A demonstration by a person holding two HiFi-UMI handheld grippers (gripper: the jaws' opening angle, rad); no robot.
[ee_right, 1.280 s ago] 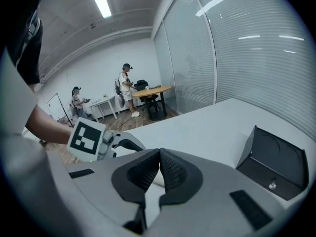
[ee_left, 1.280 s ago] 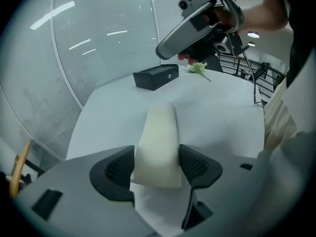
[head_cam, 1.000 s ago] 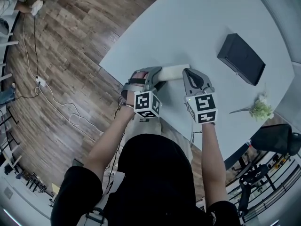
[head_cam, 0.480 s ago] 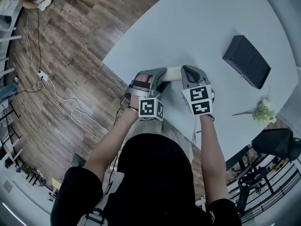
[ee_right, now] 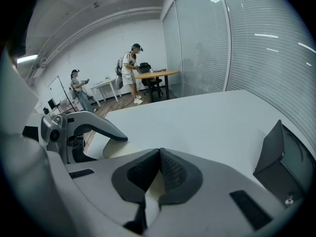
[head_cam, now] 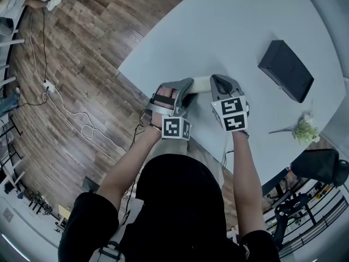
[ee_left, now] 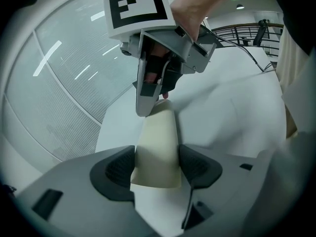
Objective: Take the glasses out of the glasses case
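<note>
A cream glasses case (head_cam: 200, 84) lies closed on the white table (head_cam: 229, 26) near its front edge. My left gripper (head_cam: 188, 89) holds the case's left end; in the left gripper view its two dark pads (ee_left: 118, 169) press on both sides of the case (ee_left: 158, 142). My right gripper (head_cam: 215, 83) is at the case's other end, its tip (ee_left: 143, 110) touching the far end. In the right gripper view its jaws (ee_right: 159, 169) are shut, pads meeting, with the cream case (ee_right: 116, 149) just beneath. No glasses are visible.
A black rectangular box (head_cam: 286, 70) lies on the table at the far right, also seen in the right gripper view (ee_right: 281, 157). A small sprig of flowers (head_cam: 302, 129) lies near the right edge. Wooden floor with cables is left of the table. People stand by desks far off.
My right gripper has come down onto the right end of the case. The left gripper stayed on the case and rolled a little.
</note>
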